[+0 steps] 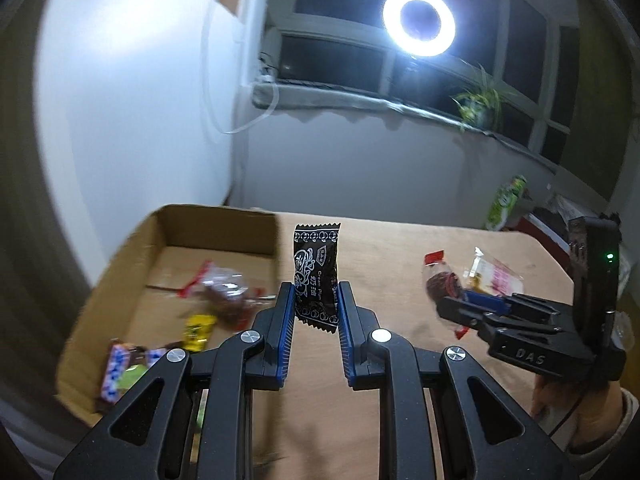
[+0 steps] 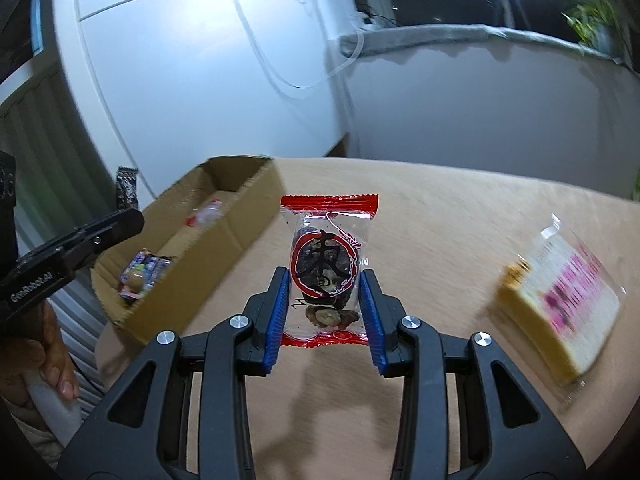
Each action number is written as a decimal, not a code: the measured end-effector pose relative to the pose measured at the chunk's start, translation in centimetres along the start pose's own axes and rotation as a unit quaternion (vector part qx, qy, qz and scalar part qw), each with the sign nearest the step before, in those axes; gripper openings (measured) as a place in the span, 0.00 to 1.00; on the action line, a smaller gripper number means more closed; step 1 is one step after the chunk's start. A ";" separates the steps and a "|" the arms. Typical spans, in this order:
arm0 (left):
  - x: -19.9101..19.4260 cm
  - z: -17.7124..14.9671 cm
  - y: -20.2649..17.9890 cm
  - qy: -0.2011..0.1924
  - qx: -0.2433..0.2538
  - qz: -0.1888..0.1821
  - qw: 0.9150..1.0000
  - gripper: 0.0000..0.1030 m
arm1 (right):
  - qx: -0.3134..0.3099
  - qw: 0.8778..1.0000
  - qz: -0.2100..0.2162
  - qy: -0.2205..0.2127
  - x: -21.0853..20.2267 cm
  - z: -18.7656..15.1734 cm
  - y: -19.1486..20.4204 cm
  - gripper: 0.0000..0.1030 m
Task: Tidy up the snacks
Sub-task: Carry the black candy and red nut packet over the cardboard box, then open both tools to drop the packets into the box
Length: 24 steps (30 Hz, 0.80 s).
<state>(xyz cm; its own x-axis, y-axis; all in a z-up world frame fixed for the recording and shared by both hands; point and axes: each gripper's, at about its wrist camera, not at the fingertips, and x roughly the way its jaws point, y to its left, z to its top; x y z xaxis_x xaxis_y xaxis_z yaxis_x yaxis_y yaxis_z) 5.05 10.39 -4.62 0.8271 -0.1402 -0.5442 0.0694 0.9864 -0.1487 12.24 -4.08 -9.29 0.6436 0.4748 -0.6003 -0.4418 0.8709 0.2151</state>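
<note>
Left gripper (image 1: 316,300) clamping black plum candy (image 1: 317,276), right gripper (image 2: 325,300) clamping red-edged snack (image 2: 326,268): carry step, next release over cardboard box (image 1: 132,256)

- Black plum-candy packet (image 1: 317,270), white print, upright, pinched at its lower half.
- Clear red-edged packet (image 2: 329,266) of dark pieces, upright, clamped mid-body.
- Open cardboard box (image 1: 132,252) on the table's left, wrapped snacks inside.

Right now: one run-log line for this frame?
left gripper: shut on black plum candy | right gripper: shut on red-edged snack | cardboard box: holds snacks | wrapped cake: on table
</note>
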 end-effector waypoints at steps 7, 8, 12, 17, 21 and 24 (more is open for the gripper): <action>-1.9 -0.9 4.3 -0.015 -0.029 0.035 0.999 0.18 | -0.050 0.998 0.027 0.000 1.7 2.5 5.7 0.36; -2.1 -1.1 4.9 -0.015 -0.034 0.039 0.999 0.18 | -0.058 0.998 0.031 0.000 2.0 2.7 6.5 0.36; -2.4 -1.6 6.7 -0.014 -0.051 0.048 0.997 0.18 | -0.092 0.994 0.053 0.000 3.2 3.8 10.4 0.36; -2.5 -2.3 8.0 -0.009 -0.065 0.054 0.996 0.18 | -0.126 0.989 0.076 -0.001 4.7 4.8 14.3 0.36; -2.4 -2.6 8.8 -0.002 -0.071 0.060 0.996 0.21 | -0.156 0.984 0.082 0.006 6.0 5.2 16.3 0.61; -2.7 -3.0 9.3 -0.002 -0.076 0.081 0.994 0.45 | -0.166 0.983 0.072 -0.009 5.9 5.0 16.7 0.66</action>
<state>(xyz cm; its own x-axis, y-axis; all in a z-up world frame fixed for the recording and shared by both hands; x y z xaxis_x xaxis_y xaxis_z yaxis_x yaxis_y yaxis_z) 1.82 19.72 -7.04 0.8227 0.0202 -0.5682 -0.1498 0.9717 -0.1824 11.80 13.87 -5.38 0.5692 0.5948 -0.5676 -0.7071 0.7065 0.0313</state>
